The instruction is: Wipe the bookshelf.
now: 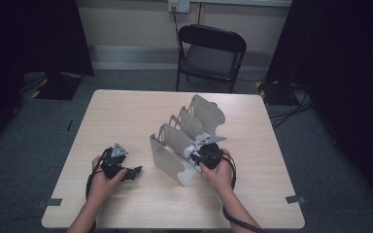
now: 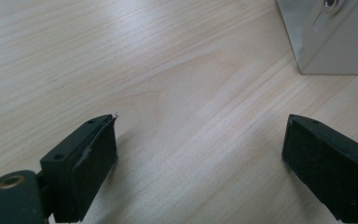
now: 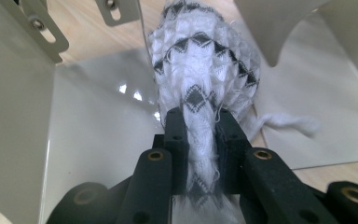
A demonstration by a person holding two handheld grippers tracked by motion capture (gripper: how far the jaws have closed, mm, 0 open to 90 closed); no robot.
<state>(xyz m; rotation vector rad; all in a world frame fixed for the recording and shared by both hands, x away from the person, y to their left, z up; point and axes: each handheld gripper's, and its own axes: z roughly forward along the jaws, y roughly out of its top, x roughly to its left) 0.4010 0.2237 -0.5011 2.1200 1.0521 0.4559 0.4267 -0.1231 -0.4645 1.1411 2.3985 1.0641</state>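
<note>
Centrally, a white knitted cloth (image 3: 205, 70) with a dark zigzag pattern is pinched between the nearly closed jaws of the right gripper (image 3: 200, 135). It hangs bunched inside a slot of a pale metal divider rack (image 1: 184, 141), between two upright plates, with a loose white thread trailing to one side. From the high view, the right gripper (image 1: 205, 154) sits low at the near end of the rack, held in the person's right hand (image 1: 218, 172). The rack stands on a light wooden table (image 1: 126, 111), near its middle. To the left, well apart from the rack, the left gripper (image 2: 200, 149) rests low over bare tabletop, its jaws wide open and holding nothing. A black folding chair (image 1: 211, 53) stands beyond the table
</note>
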